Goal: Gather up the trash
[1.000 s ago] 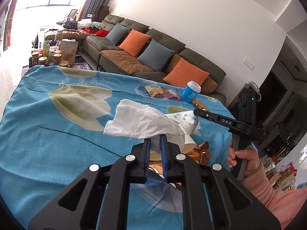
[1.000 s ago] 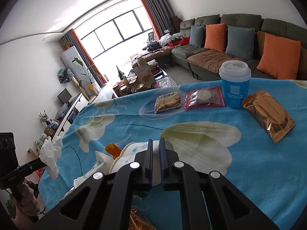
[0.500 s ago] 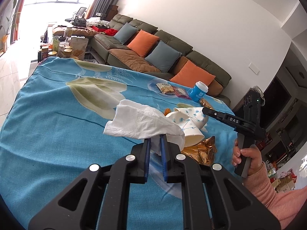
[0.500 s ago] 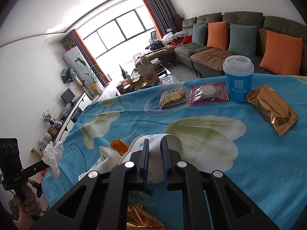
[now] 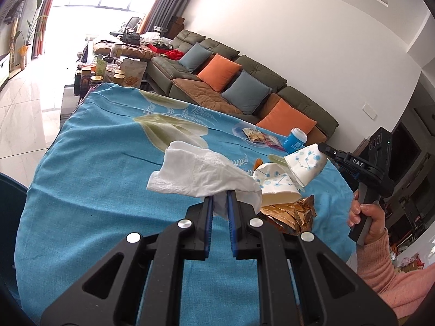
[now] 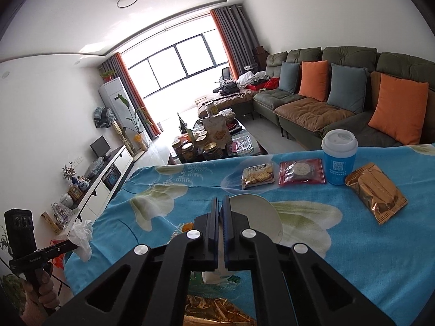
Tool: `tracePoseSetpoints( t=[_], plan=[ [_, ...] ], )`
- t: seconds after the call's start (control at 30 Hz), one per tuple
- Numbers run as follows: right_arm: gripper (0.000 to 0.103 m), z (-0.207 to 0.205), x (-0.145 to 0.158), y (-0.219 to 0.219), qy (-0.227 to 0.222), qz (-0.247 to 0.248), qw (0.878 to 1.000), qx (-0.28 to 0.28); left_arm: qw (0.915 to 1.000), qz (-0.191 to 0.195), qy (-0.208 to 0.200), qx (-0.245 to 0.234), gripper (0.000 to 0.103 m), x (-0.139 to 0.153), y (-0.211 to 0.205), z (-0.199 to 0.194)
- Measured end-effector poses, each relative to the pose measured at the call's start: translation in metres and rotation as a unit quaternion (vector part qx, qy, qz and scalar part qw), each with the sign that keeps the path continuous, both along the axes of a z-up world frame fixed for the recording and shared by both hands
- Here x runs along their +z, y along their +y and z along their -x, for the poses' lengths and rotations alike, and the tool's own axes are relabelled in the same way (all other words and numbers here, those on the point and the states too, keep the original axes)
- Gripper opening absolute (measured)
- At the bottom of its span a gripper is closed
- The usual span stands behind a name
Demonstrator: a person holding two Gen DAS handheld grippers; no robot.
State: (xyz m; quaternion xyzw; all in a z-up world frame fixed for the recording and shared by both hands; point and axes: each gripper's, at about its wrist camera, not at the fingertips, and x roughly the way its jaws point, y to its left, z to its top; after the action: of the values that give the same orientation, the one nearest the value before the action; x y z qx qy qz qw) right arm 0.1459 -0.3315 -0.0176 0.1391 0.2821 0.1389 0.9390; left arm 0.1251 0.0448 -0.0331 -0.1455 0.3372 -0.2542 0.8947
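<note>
My left gripper (image 5: pixel 218 199) is shut on a crumpled white tissue (image 5: pixel 195 172) and holds it above the near part of the blue floral tablecloth (image 5: pixel 95 168). My right gripper (image 6: pixel 220 203) is shut on the rim of a white paper cup with blue dots (image 5: pixel 305 164), lifted off the table; its pale inside (image 6: pixel 255 213) shows in the right wrist view. A second crushed dotted cup (image 5: pixel 274 187) and a crumpled gold wrapper (image 5: pixel 288 213) lie on the cloth below. The tissue also shows in the right wrist view (image 6: pixel 81 237).
At the far side stand a blue lidded cup (image 6: pixel 339 160), a gold snack packet (image 6: pixel 376 193), a red biscuit packet (image 6: pixel 301 171) and a cracker packet (image 6: pixel 257 175). A green sofa (image 5: pixel 244 87) with cushions lies beyond. A dark blue bin edge (image 5: pixel 11 203) is at left.
My right gripper has closed on the dotted paper cup and lifted it off the table. My left gripper with the tissue has pulled back and up from the table.
</note>
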Motion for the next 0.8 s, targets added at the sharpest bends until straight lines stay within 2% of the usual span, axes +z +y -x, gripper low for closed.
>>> tracePoseSetpoints(
  t=[0.33, 0.53, 0.8],
  plan=[
    [0.002, 0.011, 0.030, 0.032, -0.038, -0.012, 0.998, 0.047, 0.9997, -0.001, -0.011, 0.021, 0.011, 0.006, 0.020, 0.018],
    [0.002, 0.011, 0.038, 0.075, -0.045, -0.021, 0.993, 0.103, 0.9991, -0.002, -0.016, 0.038, 0.011, 0.009, 0.037, 0.032],
    [0.002, 0.001, 0.032, 0.147, -0.032, -0.038, 0.982, 0.182, 0.9974, -0.008, -0.015, 0.071, 0.011, 0.011, 0.070, 0.047]
  ],
)
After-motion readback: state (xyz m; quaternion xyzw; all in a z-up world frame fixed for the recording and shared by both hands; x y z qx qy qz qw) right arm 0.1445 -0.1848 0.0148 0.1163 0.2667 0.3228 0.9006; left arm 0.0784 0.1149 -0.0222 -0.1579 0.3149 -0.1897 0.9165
